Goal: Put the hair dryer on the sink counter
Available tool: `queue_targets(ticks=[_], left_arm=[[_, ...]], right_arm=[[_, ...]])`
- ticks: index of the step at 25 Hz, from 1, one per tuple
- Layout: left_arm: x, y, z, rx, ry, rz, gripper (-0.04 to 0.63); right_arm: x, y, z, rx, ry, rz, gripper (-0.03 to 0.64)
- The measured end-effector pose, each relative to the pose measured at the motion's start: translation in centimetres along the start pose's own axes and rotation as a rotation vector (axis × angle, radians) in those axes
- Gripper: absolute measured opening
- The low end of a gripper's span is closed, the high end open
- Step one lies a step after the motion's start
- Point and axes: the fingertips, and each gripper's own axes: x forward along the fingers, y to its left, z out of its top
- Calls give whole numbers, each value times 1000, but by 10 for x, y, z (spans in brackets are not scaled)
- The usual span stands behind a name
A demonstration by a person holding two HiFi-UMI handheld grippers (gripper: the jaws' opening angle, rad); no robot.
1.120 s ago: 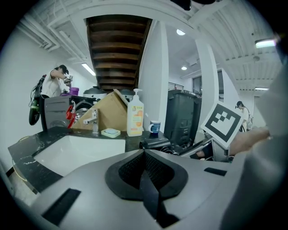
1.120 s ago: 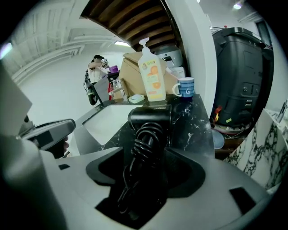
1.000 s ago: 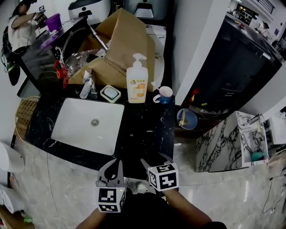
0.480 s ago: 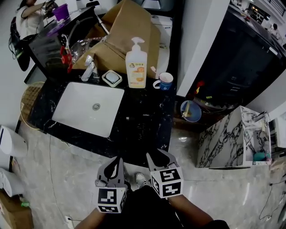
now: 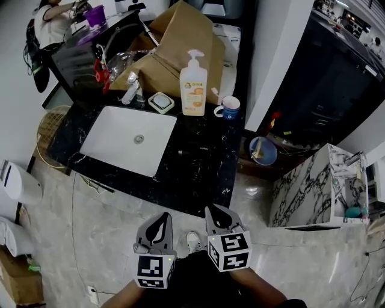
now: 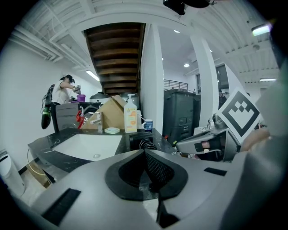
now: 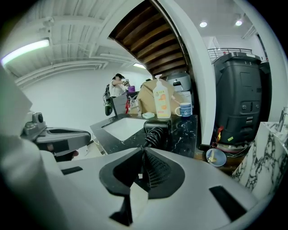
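Observation:
The black hair dryer point(image 5: 191, 154) lies with its coiled cord on the dark marble sink counter point(image 5: 207, 183), to the right of the white basin point(image 5: 129, 139). It also shows in the left gripper view, hair dryer point(image 6: 140, 142), and in the right gripper view, hair dryer point(image 7: 157, 129). Both grippers hang side by side over the floor in front of the counter, well short of the dryer. My left gripper point(image 5: 157, 226) point(image 6: 145, 153) is shut and empty. My right gripper point(image 5: 219, 218) point(image 7: 143, 151) is closing, its jaws meet at the tip with nothing between them.
Behind the basin stand a faucet point(image 5: 131, 93), a soap dish point(image 5: 161, 103), a pump bottle point(image 5: 193, 84) and a blue mug point(image 5: 229, 109), with a cardboard box point(image 5: 174, 48) at the back. A blue bowl point(image 5: 263, 150) and a marble cabinet point(image 5: 313, 186) are at the right. A person point(image 5: 54, 15) stands far left.
The right gripper's jaws went from wide apart to together. Both grippers and the head view have drawn back from the counter; more floor shows in front of it.

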Motion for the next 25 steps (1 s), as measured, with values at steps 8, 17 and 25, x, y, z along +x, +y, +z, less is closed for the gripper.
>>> queue_targets(ticks=[8, 17, 25], left_arm=[[-60, -1, -26, -12, -14, -4, 8], [-155, -17, -55, -41, -56, 4, 8], [-217, -47, -73, -40, -74, -8, 8]], right_arm=[[-38, 51, -28, -11, -8, 18, 28], [-112, 108, -69, -39, -33, 19, 18], [-173, 135, -99, -45, -57, 23, 17]])
